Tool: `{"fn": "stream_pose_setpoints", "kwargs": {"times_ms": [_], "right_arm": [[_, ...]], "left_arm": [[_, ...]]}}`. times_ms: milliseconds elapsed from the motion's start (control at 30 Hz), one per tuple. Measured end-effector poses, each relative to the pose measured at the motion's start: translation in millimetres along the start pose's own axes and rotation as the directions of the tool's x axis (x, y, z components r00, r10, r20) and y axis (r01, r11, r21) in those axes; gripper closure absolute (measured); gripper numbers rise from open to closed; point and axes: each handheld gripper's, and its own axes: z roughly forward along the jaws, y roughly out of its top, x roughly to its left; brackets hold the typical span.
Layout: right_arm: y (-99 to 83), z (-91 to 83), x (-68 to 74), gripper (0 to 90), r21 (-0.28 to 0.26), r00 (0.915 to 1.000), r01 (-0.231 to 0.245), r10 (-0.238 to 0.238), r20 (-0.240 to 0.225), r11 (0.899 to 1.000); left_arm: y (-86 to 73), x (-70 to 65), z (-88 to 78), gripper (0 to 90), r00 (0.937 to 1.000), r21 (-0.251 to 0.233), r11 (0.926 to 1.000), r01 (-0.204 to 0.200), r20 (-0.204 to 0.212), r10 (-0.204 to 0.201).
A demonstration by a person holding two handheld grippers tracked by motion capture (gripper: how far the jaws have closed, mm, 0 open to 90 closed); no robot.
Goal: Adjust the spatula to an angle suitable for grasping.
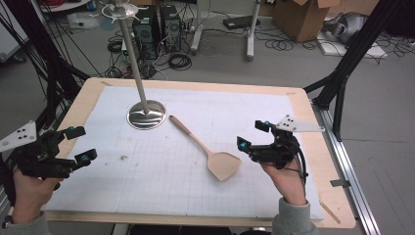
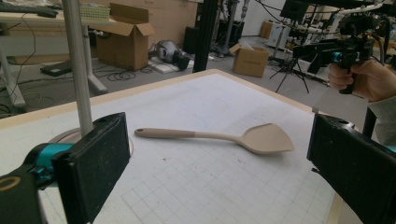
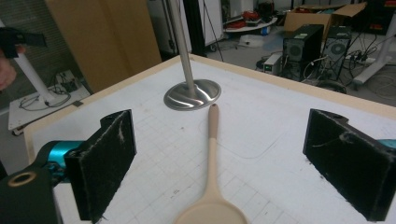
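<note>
- While both hands wait at the table's near side, the left gripper (image 1: 80,145) hangs over the left edge of the white gridded mat (image 1: 161,181), its jaws spread wide and holding nothing; the left hand (image 1: 27,188) grips it from below, just off the table's wooden border (image 1: 83,95).
- Ahead of those left fingers (image 2: 100,163) and slightly to their far side stands a metal pole (image 1: 133,54) on a round shiny base (image 1: 147,115), upright, its foot resting on the mat well inside the far edge.
- Between the two grippers lies a beige spatula (image 1: 208,149), flat on the mat, handle tip pointing toward the pole's base and stopping just short of it, blade toward the person; bare mat surrounds it on every side, leaving open room on both flanks.
- In the left gripper view the spatula (image 2: 224,136) sits crosswise between the two black pads, well beyond them.
- At right, the right gripper (image 1: 253,134) hovers just beside the spatula's blade, apart from it, jaws likewise wide and empty, held by the right hand (image 1: 286,178) in a grey sleeve (image 1: 293,218).
- In the right gripper view the spatula (image 3: 213,163) runs straight up the gap between the fingers (image 3: 107,158), blade nearest, with the base (image 3: 192,94) beyond and the table's far corner edge behind.
</note>
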Motion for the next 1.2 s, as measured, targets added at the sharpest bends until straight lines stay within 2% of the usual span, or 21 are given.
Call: {"fn": "stream_pose_setpoints", "kwargs": {"times_ms": [133, 400, 900, 1067, 1200], "right_arm": [[0.0, 6.7, 1.1, 8.6, 0.019, 0.9996, 0.023, -0.023, -0.015, 1.0], [-0.4, 22.0, 1.7, 8.7, 0.074, 0.9993, 0.031, -0.029, -0.025, 0.997], [0.5, 49.1, 4.8, 8.7, 0.115, 0.9986, 0.05, -0.047, -0.026, 0.992], [0.7, 52.6, 5.4, 8.7, 0.116, 0.9983, 0.05, -0.047, -0.033, 0.992], [1.2, 55.7, 3.5, 8.7, 0.116, 0.9982, 0.052, -0.048, -0.036, 0.992]], "left_arm": [[-0.4, 0.0, 0.2, 6.4, 1.0, 0.001, 1.0, 0.002, 0.0, -0.002], [-1.9, -0.1, 2.7, 6.4, 1.0, 0.009, 0.9999, 0.006, 0.003, -0.006], [-3.0, 1.2, 3.6, 6.4, 1.0, 0.016, 0.9998, 0.009, 0.002, -0.009], [-3.3, 0.9, 4.2, 6.4, 0.9999, 0.014, 0.9998, 0.012, 0.001, -0.012], [-4.3, 1.5, 6.9, 6.3, 0.9995, 0.014, 0.9995, 0.029, 0.016, -0.029]]}}
